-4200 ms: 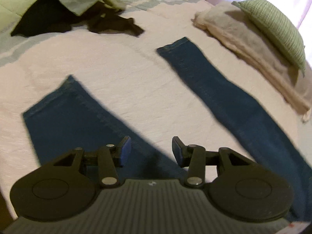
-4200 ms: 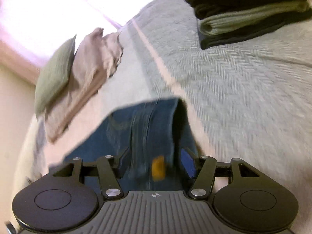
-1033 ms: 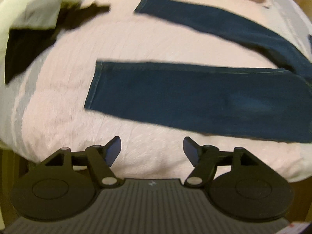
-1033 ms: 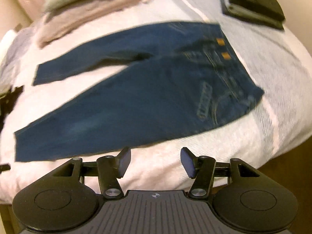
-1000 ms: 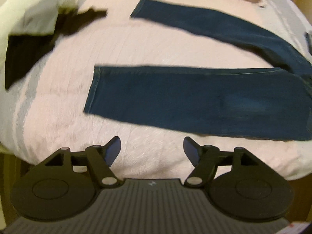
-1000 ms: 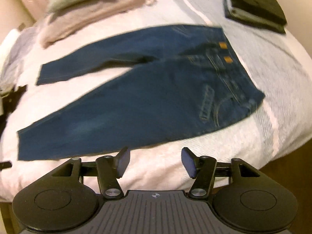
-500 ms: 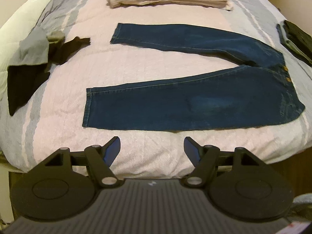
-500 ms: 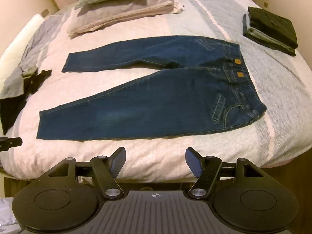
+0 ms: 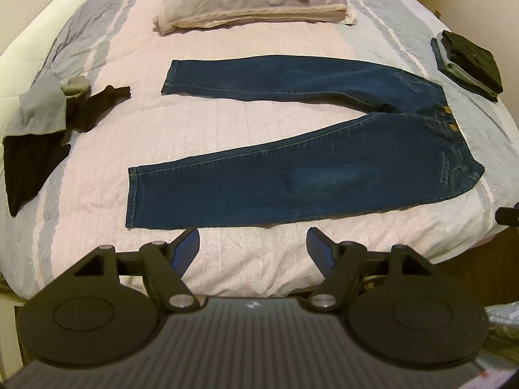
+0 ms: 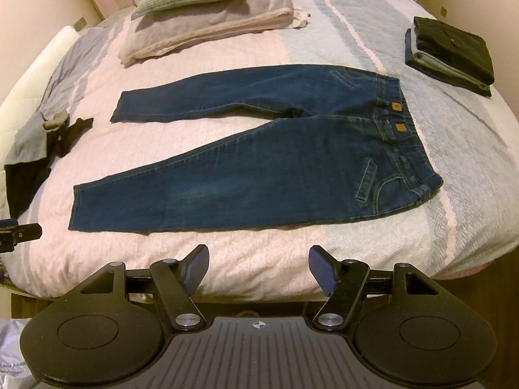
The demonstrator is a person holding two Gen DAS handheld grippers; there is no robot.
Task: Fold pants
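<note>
Dark blue jeans [image 9: 308, 175] [image 10: 246, 175] lie flat on the bed, legs spread apart toward the left, waistband with two tan tags on the right. My left gripper [image 9: 253, 246] hovers open just off the bed's near edge, below the near leg, with nothing between its fingers. My right gripper [image 10: 258, 262] is open too, held back from the near edge under the middle of the jeans. A tip of the left gripper shows at the far left of the right wrist view.
A folded stack of dark clothes [image 9: 467, 61] [image 10: 451, 55] sits at the right of the bed. Loose grey and black garments [image 9: 42, 120] [image 10: 32, 149] lie at the left. Pillows on a folded blanket [image 9: 253, 3] [image 10: 207, 6] are at the head.
Both grippers have pulled back from the jeans and risen, so the whole bed is now in view. The jeans lie spread flat, released by the right gripper.
</note>
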